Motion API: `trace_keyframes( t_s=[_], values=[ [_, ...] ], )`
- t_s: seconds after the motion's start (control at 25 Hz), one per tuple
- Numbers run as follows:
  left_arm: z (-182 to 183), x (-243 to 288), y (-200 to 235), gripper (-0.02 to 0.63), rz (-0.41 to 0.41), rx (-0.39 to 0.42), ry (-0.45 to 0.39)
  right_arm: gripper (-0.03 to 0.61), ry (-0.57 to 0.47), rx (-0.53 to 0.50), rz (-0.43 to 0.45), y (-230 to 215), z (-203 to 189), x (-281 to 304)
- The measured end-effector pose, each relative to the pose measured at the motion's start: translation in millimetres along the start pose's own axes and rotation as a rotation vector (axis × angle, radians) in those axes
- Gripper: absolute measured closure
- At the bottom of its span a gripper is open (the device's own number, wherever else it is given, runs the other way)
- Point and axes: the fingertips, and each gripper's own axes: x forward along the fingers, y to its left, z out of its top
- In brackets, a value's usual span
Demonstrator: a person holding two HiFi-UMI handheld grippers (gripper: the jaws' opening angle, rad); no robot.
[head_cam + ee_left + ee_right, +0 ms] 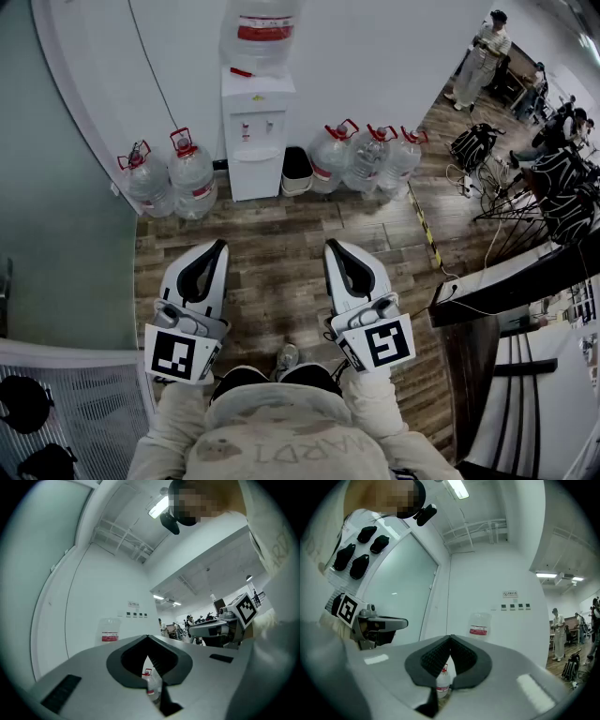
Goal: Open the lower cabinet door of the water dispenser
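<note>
The water dispenser [255,131] stands straight ahead of me, with its back to the white wall [394,56]. It is a white box, and its lower cabinet door [256,176] is the flat front part at the bottom, which looks shut. A big clear bottle [261,33] with a red label sits upside down on top of it. Just beside it on the right is a small bin [297,169]. Past the bin are three full water bottles [367,155] with red caps, standing close together by the wall. On the other side two more water bottles [169,176] stand side by side. All of this is on a brown wooden floor [281,281]. A yellow and black stripe [424,230] runs across the floor on the right. On my left is a pale green glass wall [56,187]. Far off on the right the room opens up, and some people [487,52] are there, with cables [483,178] lying on the floor and a dark table [525,281] nearer to me. I hold my left hand-held gripper [220,246] out in front of me, with its two jaws pressed together at the tips. My right hand-held gripper [332,246] is the same, clenched tight. Both point toward the dispenser and are well apart from it. High up, the gripper views show long bright lights [158,506] on the ceiling.
</note>
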Motion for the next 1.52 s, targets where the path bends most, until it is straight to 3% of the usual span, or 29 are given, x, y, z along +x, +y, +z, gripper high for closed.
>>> trace_keyframes(
  t_s=[0.52, 1.12, 1.52],
  values=[
    [-7, 38, -3, 0.612, 0.02, -0.006, -0.006, 0.571, -0.019, -0.015, 0.006, -39, -8, 13],
    [-17, 89, -12, 0.612, 0.092, -0.013, -0.019, 0.571, -0.035, 0.049, 0.108, -94, -31, 30],
    [-32, 145, 18, 0.612, 0.088, -0.024, -0.027, 0.571, -0.029, 0.045, 0.091, -132, -47, 77]
  ],
)
